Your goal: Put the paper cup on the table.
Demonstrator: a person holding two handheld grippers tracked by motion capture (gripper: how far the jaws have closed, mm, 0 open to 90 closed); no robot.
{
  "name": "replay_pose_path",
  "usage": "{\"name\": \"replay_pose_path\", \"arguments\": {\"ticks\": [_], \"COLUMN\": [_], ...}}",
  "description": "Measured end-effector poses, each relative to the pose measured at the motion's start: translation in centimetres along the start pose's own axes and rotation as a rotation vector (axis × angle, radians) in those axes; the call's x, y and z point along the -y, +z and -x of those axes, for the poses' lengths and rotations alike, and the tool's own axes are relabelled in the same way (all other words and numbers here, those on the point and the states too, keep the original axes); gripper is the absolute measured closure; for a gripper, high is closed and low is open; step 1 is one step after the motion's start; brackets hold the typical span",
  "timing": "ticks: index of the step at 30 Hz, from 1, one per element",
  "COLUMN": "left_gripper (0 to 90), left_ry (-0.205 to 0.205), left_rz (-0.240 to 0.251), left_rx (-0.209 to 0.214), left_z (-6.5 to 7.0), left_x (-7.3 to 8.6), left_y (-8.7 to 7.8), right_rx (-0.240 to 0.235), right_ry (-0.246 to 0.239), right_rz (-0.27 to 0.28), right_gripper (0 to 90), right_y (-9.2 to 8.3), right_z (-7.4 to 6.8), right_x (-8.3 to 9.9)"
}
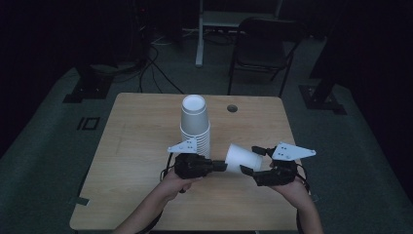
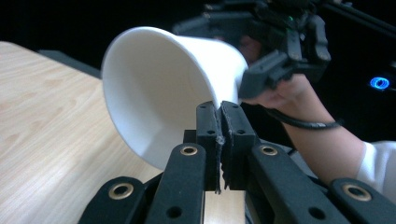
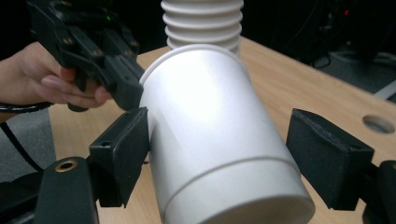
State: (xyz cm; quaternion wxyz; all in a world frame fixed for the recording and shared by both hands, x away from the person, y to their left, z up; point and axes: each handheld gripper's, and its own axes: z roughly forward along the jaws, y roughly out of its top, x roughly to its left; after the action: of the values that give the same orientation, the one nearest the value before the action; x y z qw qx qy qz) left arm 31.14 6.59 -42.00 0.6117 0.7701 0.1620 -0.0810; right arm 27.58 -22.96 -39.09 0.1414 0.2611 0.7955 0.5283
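White paper cup (image 1: 243, 158), on its side above wooden counter (image 1: 141, 146), just beside cup stack (image 1: 195, 126); rim pinched between closed fingers of left gripper (image 1: 221, 165); right gripper (image 1: 253, 161) fingers spread wide around cup's base end, one pad touching wall, other apart.

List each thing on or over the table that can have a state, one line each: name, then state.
Single white cup: on its side in the air, rim toward the left claw.
Left claw: shut on the cup's rim.
Right claw: open, jaws either side of the cup; one touches it, the other stands apart.
Cup stack: upright on the table, mouths down.
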Motion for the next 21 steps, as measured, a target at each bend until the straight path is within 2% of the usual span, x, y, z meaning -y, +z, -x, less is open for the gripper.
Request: {"name": "replay_pose_path", "arguments": {"ticks": [1,2,6,10,11,12,13,15,16,17,21], "left_gripper": [88.0,88.0,87.9,87.8,87.7,87.7,87.9,88.2,88.2,88.2,88.1], "left_ry": [-0.004,-0.003,0.001,-0.001,-0.001,0.002,-0.002,0.002,0.012,0.017,0.015], "left_rz": [-0.006,-0.015,-0.031,-0.046,-0.046,-0.026,-0.022,-0.014,-0.021,-0.020,-0.039], "left_rx": [-0.011,0.001,-0.009,-0.004,-0.004,-0.013,0.001,0.000,0.014,0.002,0.007], "left_z": [0.0,-0.1,0.0,0.2,0.2,0.2,0.2,0.3,0.4,0.6,0.5], "left_x": [0.0,0.0,-0.2,-0.6,-0.6,-0.9,-1.1,-1.4,-1.5,-1.6,-1.5], "left_y": [0.1,0.1,0.5,0.8,0.8,0.7,0.7,0.7,0.8,0.9,1.3], "right_rx": [-0.004,0.001,-0.020,-0.025,-0.025,-0.032,-0.037,-0.045,-0.050,-0.063,-0.057], "right_ry": [0.001,0.001,-0.001,0.007,0.007,0.008,0.009,-0.009,-0.004,0.005,0.021], "right_rz": [-0.007,-0.019,-0.073,-0.102,-0.102,-0.115,-0.125,-0.152,-0.150,-0.150,-0.141], "right_gripper": [21.6,21.5,19.3,16.3,16.3,15.8,16.3,16.5,16.4,16.3,15.9], "right_y": [0.1,0.3,1.1,2.0,2.0,2.6,2.9,3.7,4.1,4.4,5.7], "right_z": [0.0,0.0,0.0,-0.1,-0.1,-0.1,-0.2,-0.7,-0.8,-0.9,-1.1], "right_x": [0.2,0.3,0.7,1.2,1.2,1.4,1.6,1.9,2.0,2.0,2.2]}}
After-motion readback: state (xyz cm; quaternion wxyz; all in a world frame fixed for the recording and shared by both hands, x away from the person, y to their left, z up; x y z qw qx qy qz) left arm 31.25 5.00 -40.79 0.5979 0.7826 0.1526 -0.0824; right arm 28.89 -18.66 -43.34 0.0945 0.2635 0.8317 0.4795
